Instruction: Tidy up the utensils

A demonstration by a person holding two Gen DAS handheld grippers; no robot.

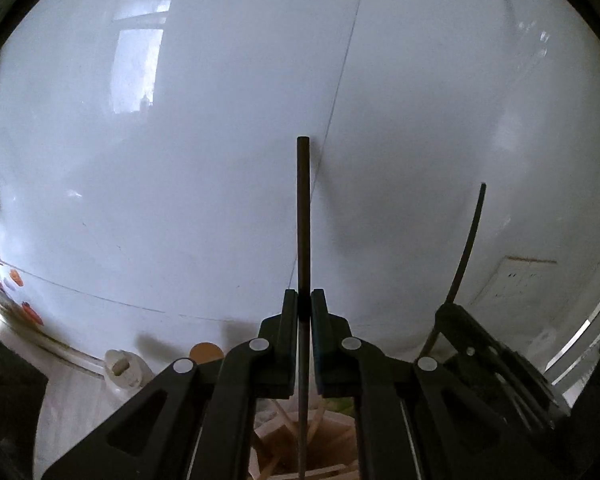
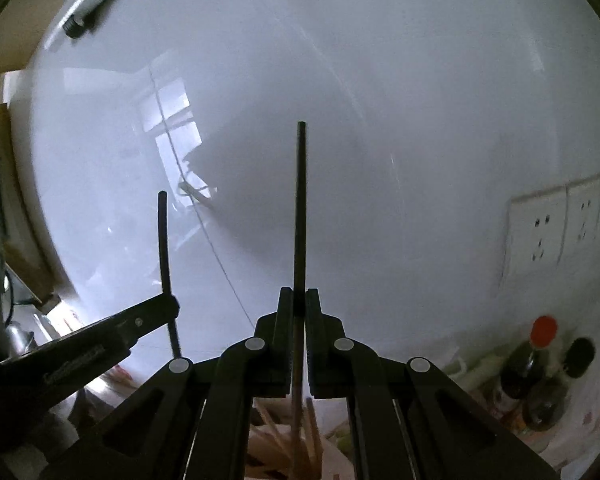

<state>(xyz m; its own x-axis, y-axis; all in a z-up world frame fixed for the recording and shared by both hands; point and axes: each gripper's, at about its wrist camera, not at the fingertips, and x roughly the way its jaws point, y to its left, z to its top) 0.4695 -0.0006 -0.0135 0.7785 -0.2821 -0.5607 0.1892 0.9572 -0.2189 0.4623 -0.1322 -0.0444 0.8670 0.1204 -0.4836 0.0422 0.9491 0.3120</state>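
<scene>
My left gripper (image 1: 304, 300) is shut on a dark chopstick (image 1: 303, 216) that stands upright, its top against the white wall. My right gripper (image 2: 299, 300) is shut on a second dark chopstick (image 2: 300, 208), also upright. Each gripper shows in the other's view: the right gripper (image 1: 450, 310) with its chopstick (image 1: 470, 236) at the right of the left wrist view, the left gripper (image 2: 170, 304) with its chopstick (image 2: 165, 240) at the left of the right wrist view. Below both grippers a holder of pale wooden utensils (image 1: 320, 440) (image 2: 284, 448) shows between the arms.
A glossy white wall (image 1: 220, 140) fills both views. Wall sockets (image 2: 540, 232) sit at the right. Dark sauce bottles (image 2: 528, 372), one with a red cap, stand at the lower right. A white jar (image 1: 122, 372) stands at the lower left.
</scene>
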